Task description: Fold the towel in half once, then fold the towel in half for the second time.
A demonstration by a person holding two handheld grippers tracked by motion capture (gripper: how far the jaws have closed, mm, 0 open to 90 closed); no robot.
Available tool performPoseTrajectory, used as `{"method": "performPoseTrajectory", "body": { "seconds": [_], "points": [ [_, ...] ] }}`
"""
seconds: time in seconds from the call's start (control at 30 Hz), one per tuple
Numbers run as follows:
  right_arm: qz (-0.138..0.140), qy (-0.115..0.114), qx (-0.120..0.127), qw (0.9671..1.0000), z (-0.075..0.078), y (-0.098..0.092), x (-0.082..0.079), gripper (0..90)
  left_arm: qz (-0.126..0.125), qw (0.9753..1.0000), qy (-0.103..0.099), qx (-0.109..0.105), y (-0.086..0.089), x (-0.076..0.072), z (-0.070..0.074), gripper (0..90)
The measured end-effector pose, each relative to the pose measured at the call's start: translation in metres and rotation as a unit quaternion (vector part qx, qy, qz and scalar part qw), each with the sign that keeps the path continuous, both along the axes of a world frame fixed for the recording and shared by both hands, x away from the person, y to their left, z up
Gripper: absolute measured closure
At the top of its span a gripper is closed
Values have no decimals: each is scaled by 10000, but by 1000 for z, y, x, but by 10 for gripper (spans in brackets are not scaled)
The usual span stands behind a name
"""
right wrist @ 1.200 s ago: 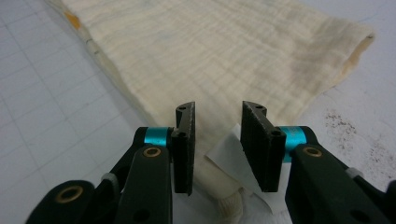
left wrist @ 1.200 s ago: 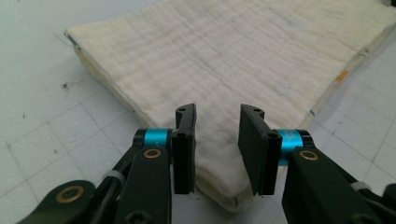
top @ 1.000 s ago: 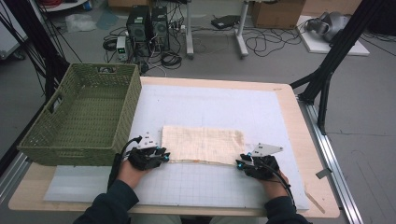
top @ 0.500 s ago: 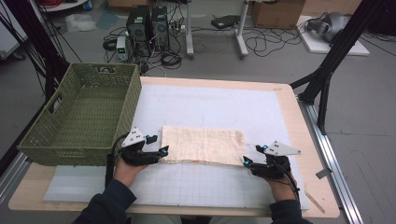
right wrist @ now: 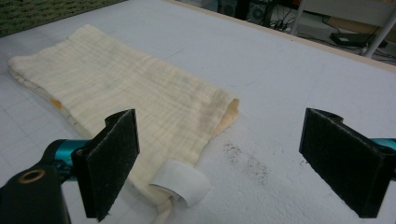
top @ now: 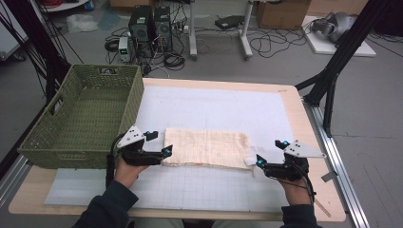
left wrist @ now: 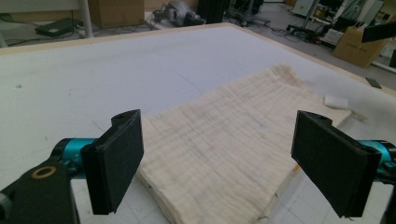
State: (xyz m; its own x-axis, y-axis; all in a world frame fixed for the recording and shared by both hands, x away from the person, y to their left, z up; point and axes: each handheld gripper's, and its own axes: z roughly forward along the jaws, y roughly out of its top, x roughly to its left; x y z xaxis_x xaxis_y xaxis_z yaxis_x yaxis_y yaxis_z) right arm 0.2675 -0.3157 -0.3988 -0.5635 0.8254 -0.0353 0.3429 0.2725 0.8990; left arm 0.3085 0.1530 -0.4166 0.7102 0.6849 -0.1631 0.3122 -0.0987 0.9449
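Both grippers are sitting at the near ends of the folded cloth [top: 206,148] in the high view: left gripper [top: 166,151] w/ its tips right at the cloth's left edge, right gripper [top: 257,163] just beside the right near corner, each topped by a grey three-cornered plate and showing small teal bits. Cloth is lying flat, long rectangle, cream, faint check weave, on a white gridded mat [top: 209,185] covering a pale wood table [top: 304,137]; a green woven basket [top: 78,116] w/ handle slots is standing at the table's left, close to the left hand [top: 124,171]. Left gripper view: left gripper [left wrist: 217,163] is spreading its jaws wide, black matte rectangular pads [left wrist: 116,161] w/ nothing between them but air, holding nothing; the cloth [left wrist: 233,144] is lying just ahead and below, crinkled gauze texture, several layers stacked at the near edge, a small white tag [left wrist: 336,101] poking out at its far side. Right gripper view: right gripper [right wrist: 224,163] is also gaping wide and gripping nothing, the left pad hovering over the cloth's [right wrist: 126,93] near corner; can't tell if it's touching. A curled white label [right wrist: 180,184] is sticking out at that corner, no writing legible; an orange fleck is showing on the cloth's edge, and dark specks [right wrist: 247,161] are dotting the mat [right wrist: 303,79] beside it.
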Motion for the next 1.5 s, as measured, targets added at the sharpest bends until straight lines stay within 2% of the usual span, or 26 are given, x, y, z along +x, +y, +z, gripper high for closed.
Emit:
{"method": "performPoseTrajectory", "body": {
  "seconds": [0.2, 0.5, 0.93, 1.1, 1.27, 1.4, 1.5],
  "points": [
    [-56, 58, -54, 10000, -2, -6, 1, 113, 83, 9999, 66, -95, 6, 4, -1, 173],
    [-65, 93, -67, 9999, -3, -6, 1, 113, 91, 9999, 49, -70, 7, 4, -1, 178],
    [-63, 198, -78, 9998, -9, -3, 5, 113, -16, 9997, 224, -22, 4, 7, -5, 190],
    [-43, 246, -135, 9996, -12, -4, 4, 113, -7, 9995, 297, -46, 3, 8, -6, 190],
    [34, 259, -220, 9994, -12, -5, 5, 113, 25, 9994, 345, 26, 0, 9, -8, 190],
    [7, 314, -119, 9994, -12, -7, 3, 113, 159, 9991, 377, -87, 1, 14, -4, 190],
    [13, 267, -105, 9996, -12, -9, 3, 113, 172, 9991, 351, -141, 0, 19, 1, 192]
  ]
}}
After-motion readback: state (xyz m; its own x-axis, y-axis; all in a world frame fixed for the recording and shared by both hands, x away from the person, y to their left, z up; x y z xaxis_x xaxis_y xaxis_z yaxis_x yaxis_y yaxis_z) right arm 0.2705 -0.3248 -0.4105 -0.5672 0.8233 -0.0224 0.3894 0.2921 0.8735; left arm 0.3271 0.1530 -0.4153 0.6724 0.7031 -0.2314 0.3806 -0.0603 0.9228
